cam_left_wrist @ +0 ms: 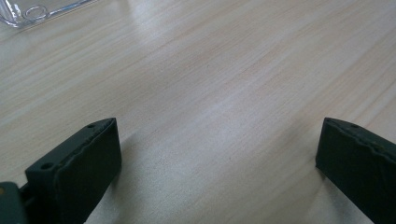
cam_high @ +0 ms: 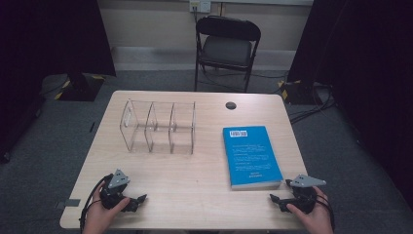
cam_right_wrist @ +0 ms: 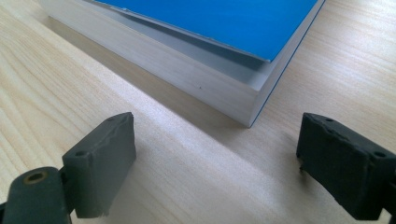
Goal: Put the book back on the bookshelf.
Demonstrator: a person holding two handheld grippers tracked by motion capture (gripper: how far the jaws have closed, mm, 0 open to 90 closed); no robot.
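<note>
Looking down from the high view, I have the light wooden table (cam_high: 195, 195) spread under me, a black folding chair (cam_high: 227, 46) standing beyond its far edge; on the left half stands a clear acrylic divider rack (cam_high: 158, 127), upright, its slots side by side; on the right half a blue paperback book (cam_high: 251, 156) lies flat, barcode end away from me, well apart from the rack. My left gripper (cam_high: 139, 201) rests low at the near left corner, jaws spread wide over bare wood with nothing between them; in the left gripper view a corner of the rack (cam_left_wrist: 28, 11) sits far off at the top. My right gripper (cam_high: 275, 199) sits at the near right, just beside the book's near corner (cam_right_wrist: 233, 88), jaws likewise released and empty, not touching it.
</note>
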